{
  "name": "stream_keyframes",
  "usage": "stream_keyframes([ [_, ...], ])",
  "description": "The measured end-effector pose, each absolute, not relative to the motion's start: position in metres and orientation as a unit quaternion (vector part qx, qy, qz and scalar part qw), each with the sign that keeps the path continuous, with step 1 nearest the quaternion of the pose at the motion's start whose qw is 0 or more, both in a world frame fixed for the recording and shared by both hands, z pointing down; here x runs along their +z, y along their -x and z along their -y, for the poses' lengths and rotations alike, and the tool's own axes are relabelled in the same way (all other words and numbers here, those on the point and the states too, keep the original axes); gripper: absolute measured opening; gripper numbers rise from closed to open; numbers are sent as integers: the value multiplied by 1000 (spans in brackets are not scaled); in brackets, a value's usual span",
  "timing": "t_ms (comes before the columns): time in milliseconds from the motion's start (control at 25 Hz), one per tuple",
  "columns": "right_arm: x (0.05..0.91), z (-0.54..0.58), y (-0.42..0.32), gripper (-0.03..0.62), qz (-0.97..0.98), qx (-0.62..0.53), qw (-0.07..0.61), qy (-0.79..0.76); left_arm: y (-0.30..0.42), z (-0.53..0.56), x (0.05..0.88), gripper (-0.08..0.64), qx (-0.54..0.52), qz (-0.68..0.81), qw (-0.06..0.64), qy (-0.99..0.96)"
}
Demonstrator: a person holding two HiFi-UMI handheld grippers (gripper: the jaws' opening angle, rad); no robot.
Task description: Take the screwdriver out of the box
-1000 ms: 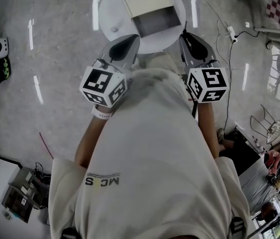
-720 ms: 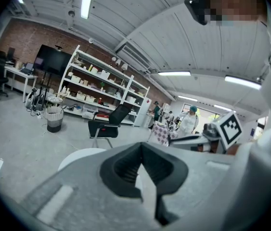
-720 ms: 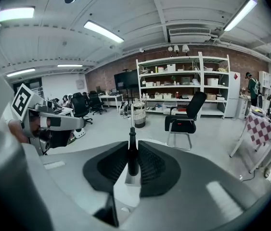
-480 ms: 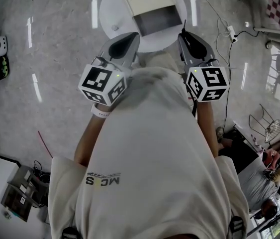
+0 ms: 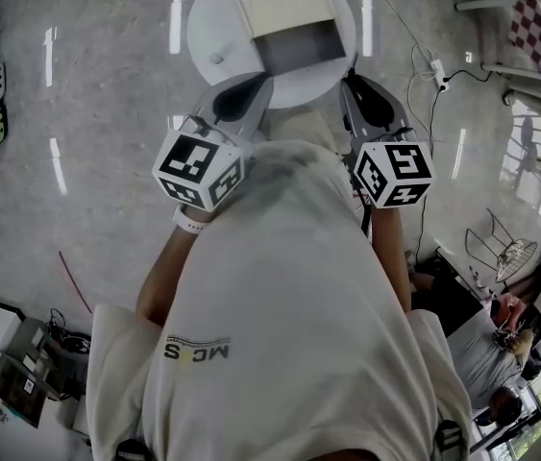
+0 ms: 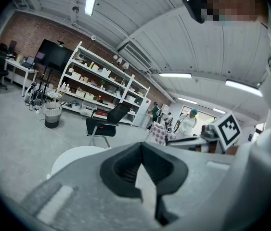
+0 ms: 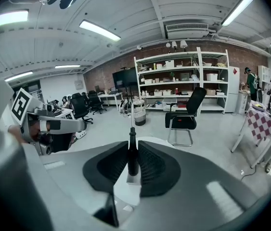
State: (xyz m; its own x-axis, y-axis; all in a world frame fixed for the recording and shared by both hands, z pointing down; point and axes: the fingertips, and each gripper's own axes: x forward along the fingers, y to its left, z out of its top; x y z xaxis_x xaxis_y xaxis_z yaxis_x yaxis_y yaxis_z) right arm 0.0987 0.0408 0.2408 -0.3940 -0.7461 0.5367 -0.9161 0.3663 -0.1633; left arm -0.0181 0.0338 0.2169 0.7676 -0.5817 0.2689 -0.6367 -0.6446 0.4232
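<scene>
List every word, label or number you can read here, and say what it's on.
"MC S": on the person's white shirt, as it reads in the head view. A fold may hide a letter.
Marker cubes: square patterns only, no letters.
Boxes on the shelves: any labels are too small to read.

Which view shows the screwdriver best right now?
The right gripper view: the screwdriver stands clamped between the right gripper's pads, dark handle low, shaft pointing away. The head view shows only a thin dark sliver past that gripper's tip. The left gripper view does not show it.
</scene>
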Motion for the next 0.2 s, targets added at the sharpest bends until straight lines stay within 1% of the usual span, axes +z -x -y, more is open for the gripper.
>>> stream_keyframes([
  [200,243,-38,-95,62,804,223,194,-516,22,-29,218,0,49,338,256,-904],
])
